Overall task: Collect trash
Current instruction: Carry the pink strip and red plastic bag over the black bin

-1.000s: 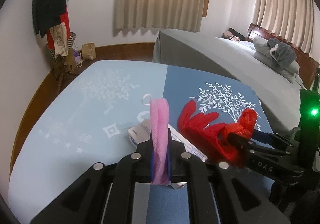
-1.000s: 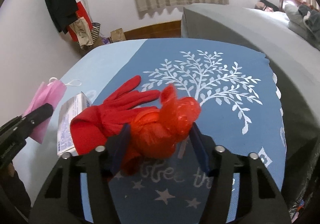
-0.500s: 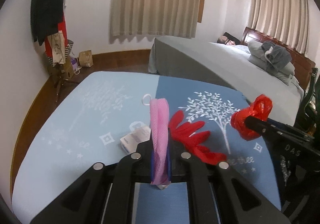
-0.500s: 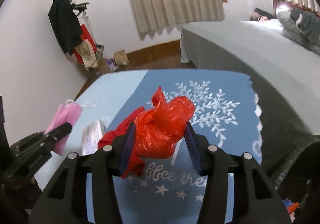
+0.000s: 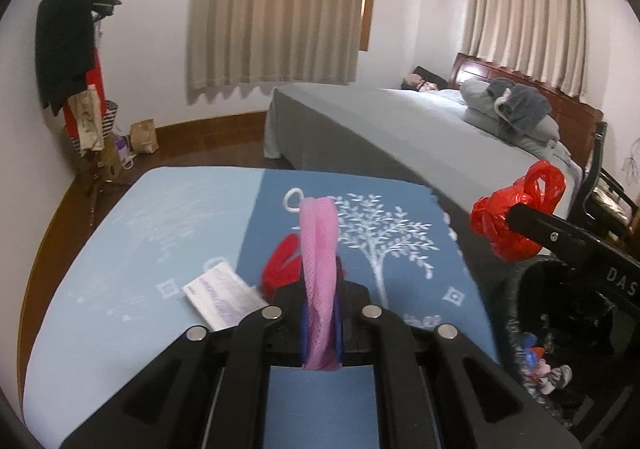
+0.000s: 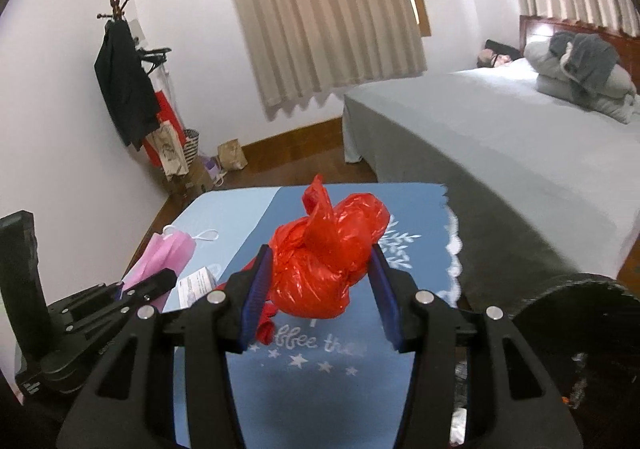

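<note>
Your right claw (image 6: pixel 320 285) pinches the crumpled red plastic bag (image 6: pixel 326 269), your left claw (image 5: pixel 320 313) the pink pleated face mask (image 5: pixel 319 249) — slippery plastic could drop short of the black-lined trash bin (image 5: pixel 560 329).

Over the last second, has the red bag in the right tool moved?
Yes. The red plastic bag, gripped by the right tool, rose off the red glove on the blue tablecloth and swung right, toward the black bin.

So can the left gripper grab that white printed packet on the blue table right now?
Probably not: the left gripper is shut on the pink face mask, so the white printed packet must wait.
</note>
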A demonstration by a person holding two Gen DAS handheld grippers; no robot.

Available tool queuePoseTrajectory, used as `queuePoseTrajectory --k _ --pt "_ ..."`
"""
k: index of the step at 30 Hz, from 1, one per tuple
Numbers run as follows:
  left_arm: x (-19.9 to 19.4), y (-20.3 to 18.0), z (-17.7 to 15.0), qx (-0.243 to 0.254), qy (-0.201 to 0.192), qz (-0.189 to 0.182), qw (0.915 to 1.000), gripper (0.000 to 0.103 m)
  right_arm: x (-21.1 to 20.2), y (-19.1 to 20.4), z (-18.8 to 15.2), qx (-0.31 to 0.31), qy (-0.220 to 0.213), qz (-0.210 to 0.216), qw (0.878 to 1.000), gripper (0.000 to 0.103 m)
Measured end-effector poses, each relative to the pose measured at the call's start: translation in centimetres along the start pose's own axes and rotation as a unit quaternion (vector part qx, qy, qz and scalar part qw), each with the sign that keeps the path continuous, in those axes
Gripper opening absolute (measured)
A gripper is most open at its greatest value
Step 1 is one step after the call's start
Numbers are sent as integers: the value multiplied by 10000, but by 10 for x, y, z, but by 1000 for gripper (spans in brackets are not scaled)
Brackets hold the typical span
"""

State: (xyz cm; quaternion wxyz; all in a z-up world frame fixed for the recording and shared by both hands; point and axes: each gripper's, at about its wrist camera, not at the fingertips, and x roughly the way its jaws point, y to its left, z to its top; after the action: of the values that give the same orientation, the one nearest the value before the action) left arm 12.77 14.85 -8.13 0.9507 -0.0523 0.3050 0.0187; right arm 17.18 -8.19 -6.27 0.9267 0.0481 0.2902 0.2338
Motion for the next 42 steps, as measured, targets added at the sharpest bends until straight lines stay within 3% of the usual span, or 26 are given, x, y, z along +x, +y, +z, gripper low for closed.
queuePoseTrajectory --k 20,42 --pt "-26 -120 -1 638 -164 -1087 9919 9 -115 -78 -16 324 -557 -981 9931 47" --pt "-24 -246 -25 1355 77 -2292 9639 9 -193 -157 -73 894 -627 -1983 9740 47"
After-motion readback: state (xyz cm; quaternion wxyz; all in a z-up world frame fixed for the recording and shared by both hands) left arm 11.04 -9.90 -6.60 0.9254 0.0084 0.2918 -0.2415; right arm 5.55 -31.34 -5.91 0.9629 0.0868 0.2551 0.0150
